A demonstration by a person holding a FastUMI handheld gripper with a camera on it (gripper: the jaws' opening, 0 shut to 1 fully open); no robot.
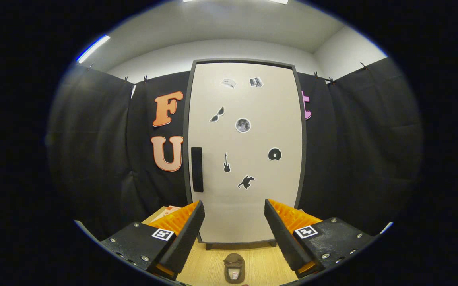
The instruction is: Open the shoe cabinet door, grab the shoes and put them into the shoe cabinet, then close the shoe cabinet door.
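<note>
Pale wood-grain table [213,262] carries the scene, backed by black cloth walls clipped up beneath a white ceiling with strip lights. Shoe cabinet [245,159] stands upright at the table's far edge, its cream door closed within a dark frame, dotted with small black stickers; a dark vertical handle [197,169] sits near the door's left edge. Gripper [233,222] is spread wide and holds nothing, its fingers apart and short of the cabinet. A brown shoe [233,268] lies on the table between the fingers, near the table's front edge. A cardboard box [164,212] shows behind the left finger.
</note>
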